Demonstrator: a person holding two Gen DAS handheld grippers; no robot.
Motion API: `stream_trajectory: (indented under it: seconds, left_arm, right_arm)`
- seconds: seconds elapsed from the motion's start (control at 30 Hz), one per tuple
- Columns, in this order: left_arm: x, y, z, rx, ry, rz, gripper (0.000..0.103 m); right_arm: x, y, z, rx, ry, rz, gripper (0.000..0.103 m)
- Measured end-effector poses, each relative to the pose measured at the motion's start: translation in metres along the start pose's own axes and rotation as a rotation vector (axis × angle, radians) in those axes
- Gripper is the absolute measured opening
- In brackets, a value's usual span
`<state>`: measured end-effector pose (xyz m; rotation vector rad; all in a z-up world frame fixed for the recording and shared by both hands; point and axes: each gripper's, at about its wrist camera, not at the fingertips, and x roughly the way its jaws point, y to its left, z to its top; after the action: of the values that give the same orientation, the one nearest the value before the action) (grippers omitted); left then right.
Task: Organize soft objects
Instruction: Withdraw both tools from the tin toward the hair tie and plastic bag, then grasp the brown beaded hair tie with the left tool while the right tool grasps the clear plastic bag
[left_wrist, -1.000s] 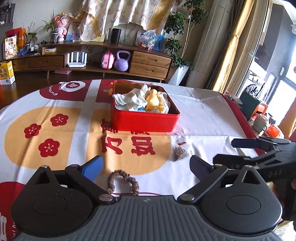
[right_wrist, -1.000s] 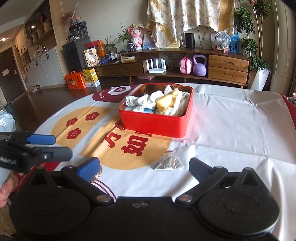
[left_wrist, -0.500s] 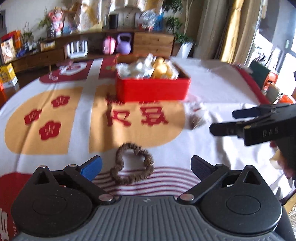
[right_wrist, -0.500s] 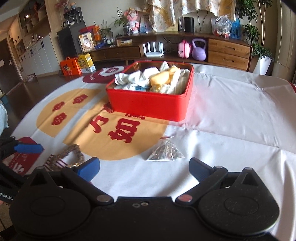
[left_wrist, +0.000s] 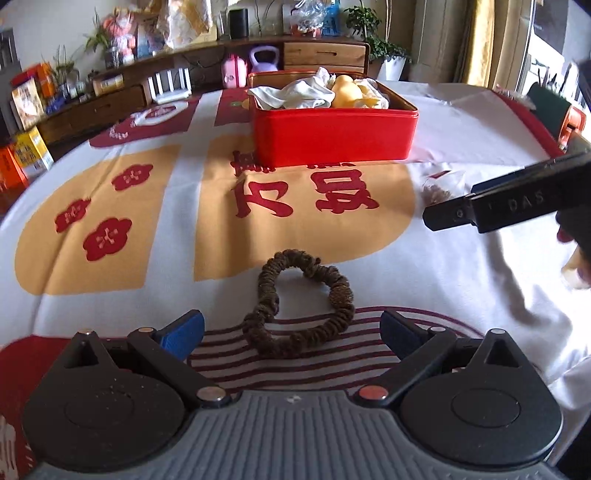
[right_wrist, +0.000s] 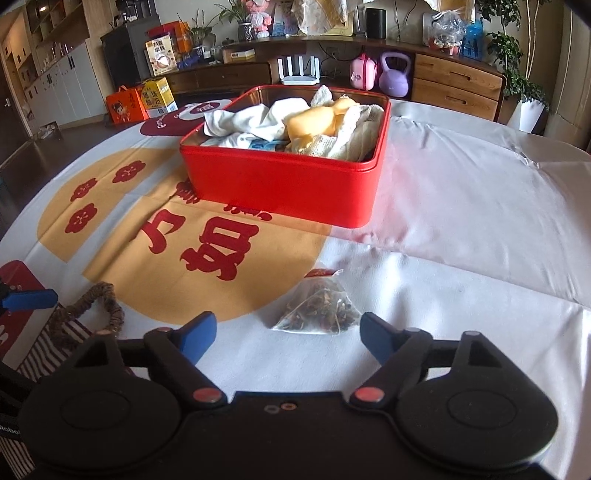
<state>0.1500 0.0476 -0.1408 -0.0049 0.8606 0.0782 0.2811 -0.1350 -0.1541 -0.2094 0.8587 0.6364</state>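
Note:
A brown scrunchie (left_wrist: 301, 301) lies on the tablecloth just ahead of my left gripper (left_wrist: 291, 328), whose blue pads stand open on either side of its near end without touching it. A clear pyramid sachet of dried bits (right_wrist: 319, 308) lies before my right gripper (right_wrist: 287, 330); its jaws are closing, and the sachet sits in the gap with the pads apart from it. The scrunchie (right_wrist: 94, 304) also shows at the left of the right wrist view. Behind stands a red tin box (left_wrist: 334, 127) (right_wrist: 284, 181) holding white cloths and a yellow soft toy (right_wrist: 317, 118).
The table wears a white cloth with orange and red prints (left_wrist: 110, 221). The right gripper's finger (left_wrist: 491, 206) reaches in from the right of the left wrist view, with a hand behind it. A wooden sideboard (right_wrist: 443, 77) with clutter stands beyond the table.
Both grippers have sunk toward the table and come nearer their objects. The scrunchie and the sachet now lie between the fingertips. The right gripper's fingers have drawn closer together.

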Motion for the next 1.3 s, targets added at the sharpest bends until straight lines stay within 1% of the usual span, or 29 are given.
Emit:
stream_trajectory:
  seconds: [0.1,0.13,0.2,0.23,0.3,0.37,0.4,0.5,0.57,0.6,0.63,0.67,0.7,0.73,0.8,0.87,0.93,1.0,1.3]
  left_arm:
    - [0.003,-0.002,-0.001,0.018,-0.006,0.007,0.1]
    - [0.004,-0.002,0.0,0.019,-0.003,0.008,0.096]
    - [0.005,-0.003,0.0,0.022,-0.012,0.014,0.094]
    - [0.004,-0.003,0.0,0.027,-0.019,0.016,0.091]
    - [0.003,-0.004,0.001,0.033,-0.029,0.01,0.083]
    - [0.003,-0.005,0.001,0.032,-0.032,-0.002,0.072]
    - [0.003,-0.005,0.002,0.03,-0.032,-0.005,0.07]
    - [0.003,-0.005,0.003,0.018,-0.032,-0.003,0.063]
    - [0.003,-0.003,0.005,0.008,-0.033,0.002,0.055]
    - [0.003,-0.003,0.005,0.005,-0.033,0.005,0.052]
    - [0.002,-0.002,0.006,0.0,-0.034,0.01,0.047]
    - [0.002,0.0,0.006,-0.008,-0.036,0.017,0.04]
    - [0.002,0.002,0.006,-0.018,-0.037,0.022,0.038]
    - [0.002,0.004,0.007,-0.028,-0.037,0.025,0.033]
    - [0.003,0.008,0.008,-0.045,-0.037,0.022,0.032]
    - [0.003,0.01,0.008,-0.058,-0.038,0.022,0.026]
    - [0.003,0.013,0.009,-0.071,-0.036,0.022,0.024]
    - [0.003,0.016,0.01,-0.093,-0.034,0.011,0.022]
    - [-0.001,0.024,0.014,-0.147,-0.034,-0.014,0.02]
  right_arm:
    - [0.005,-0.001,0.001,0.001,0.004,-0.009,0.076]
    - [0.006,-0.001,0.001,0.0,0.006,-0.01,0.076]
    - [0.007,-0.001,0.001,-0.005,0.006,-0.014,0.069]
    - [0.007,-0.001,0.001,-0.008,0.005,-0.018,0.067]
    - [0.007,-0.001,0.001,-0.013,-0.004,-0.027,0.058]
    - [0.006,-0.001,0.001,-0.016,-0.008,-0.031,0.052]
    - [0.006,-0.001,0.001,-0.016,-0.01,-0.03,0.047]
    - [0.005,-0.002,0.0,-0.015,-0.015,-0.026,0.04]
    - [0.004,-0.002,0.0,-0.013,-0.017,-0.022,0.036]
    - [0.004,-0.002,0.0,-0.011,-0.019,-0.019,0.034]
    - [0.003,-0.001,0.0,-0.009,-0.02,-0.017,0.032]
    - [0.003,-0.001,-0.001,-0.006,-0.021,-0.014,0.028]
    - [0.003,-0.001,0.0,-0.004,-0.022,-0.011,0.025]
    - [0.002,-0.001,0.0,-0.001,-0.023,-0.008,0.024]
    - [0.001,0.0,-0.001,0.002,-0.026,-0.003,0.019]
    - [-0.002,0.001,-0.002,0.004,-0.037,0.003,0.013]
    - [-0.005,0.002,-0.002,0.008,-0.047,0.004,0.012]
    - [-0.008,0.002,-0.002,0.013,-0.059,0.008,0.008]
    - [-0.026,0.007,-0.003,0.022,-0.099,0.029,0.008]
